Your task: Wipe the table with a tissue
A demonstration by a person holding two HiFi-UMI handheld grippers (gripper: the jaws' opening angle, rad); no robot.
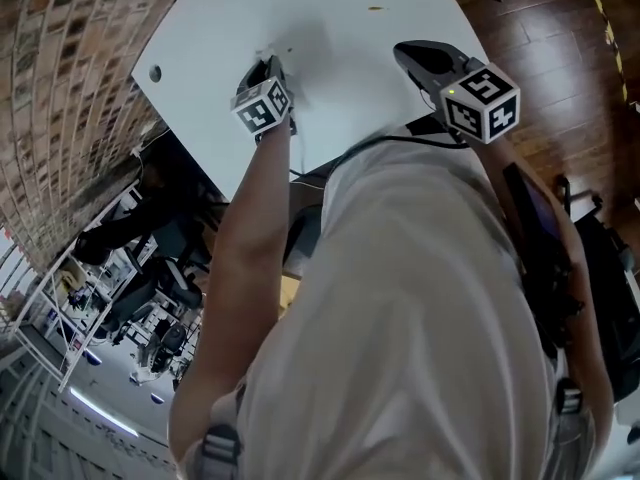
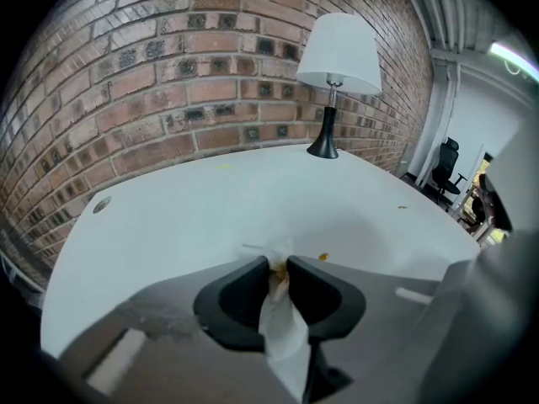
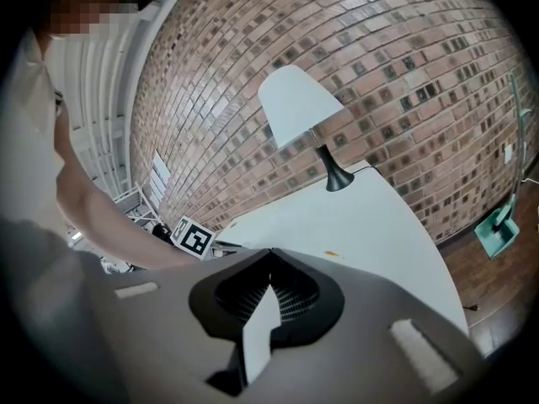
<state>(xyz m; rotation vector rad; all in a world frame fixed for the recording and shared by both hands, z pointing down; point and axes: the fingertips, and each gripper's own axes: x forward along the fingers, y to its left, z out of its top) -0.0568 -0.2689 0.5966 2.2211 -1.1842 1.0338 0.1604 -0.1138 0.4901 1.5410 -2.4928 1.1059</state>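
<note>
Left gripper (image 2: 278, 263) angled down at white table (image 2: 194, 209), jaws pinching crumpled white tissue (image 2: 285, 326). Tissue's front end meets tabletop just ahead of fingertips. Small orange speck (image 2: 323, 257) on table just beside tissue. Right gripper (image 3: 269, 252) held above table's right side, well apart from left, jaws pressed together, nothing between. White-shaded lamp (image 2: 335, 66) stands at table's far end, near brick wall (image 2: 168, 82).

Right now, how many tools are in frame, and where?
2. The left tool is down at the table, shut on a tissue. The right tool hovers over the table nearer the person, shut, empty. None looks hidden.
</note>
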